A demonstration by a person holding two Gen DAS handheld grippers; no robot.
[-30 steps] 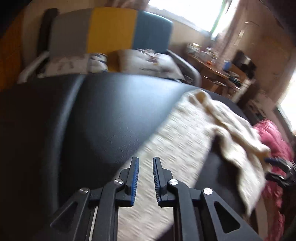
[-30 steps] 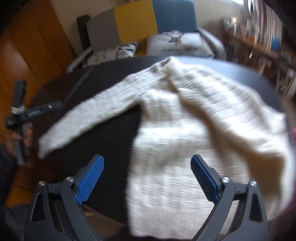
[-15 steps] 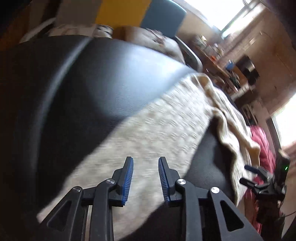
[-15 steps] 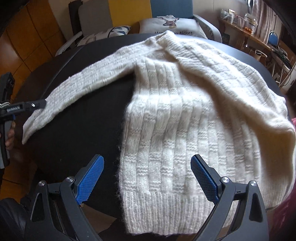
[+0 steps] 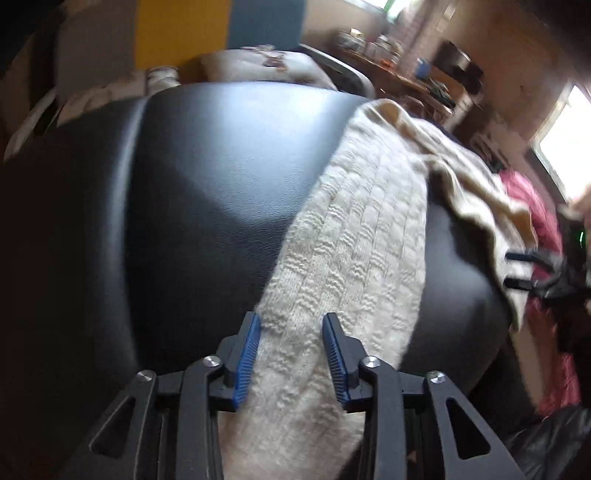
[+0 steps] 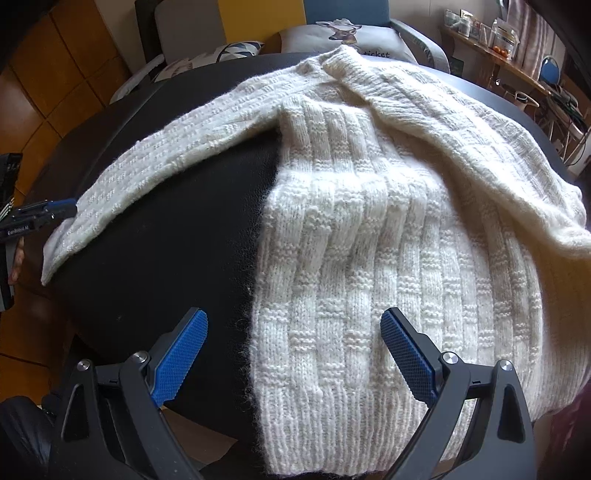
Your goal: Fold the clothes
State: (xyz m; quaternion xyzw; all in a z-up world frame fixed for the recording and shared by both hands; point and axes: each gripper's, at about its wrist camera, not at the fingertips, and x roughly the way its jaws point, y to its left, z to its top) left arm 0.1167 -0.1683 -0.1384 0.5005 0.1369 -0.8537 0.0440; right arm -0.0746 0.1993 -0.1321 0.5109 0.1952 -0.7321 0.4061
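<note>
Now the cream knitted sweater lies spread on the black round table, its hem at the near edge and its collar toward the far side by the cushioned armchair. My right gripper hangs over the hem's left corner with its jaws spread wide, gripping nothing. My left gripper hangs above the outstretched sleeve at the sweater's left; its jaws have just been opening, the sleeve's cuff end runs between them, and they stand clear of the wool.
</note>
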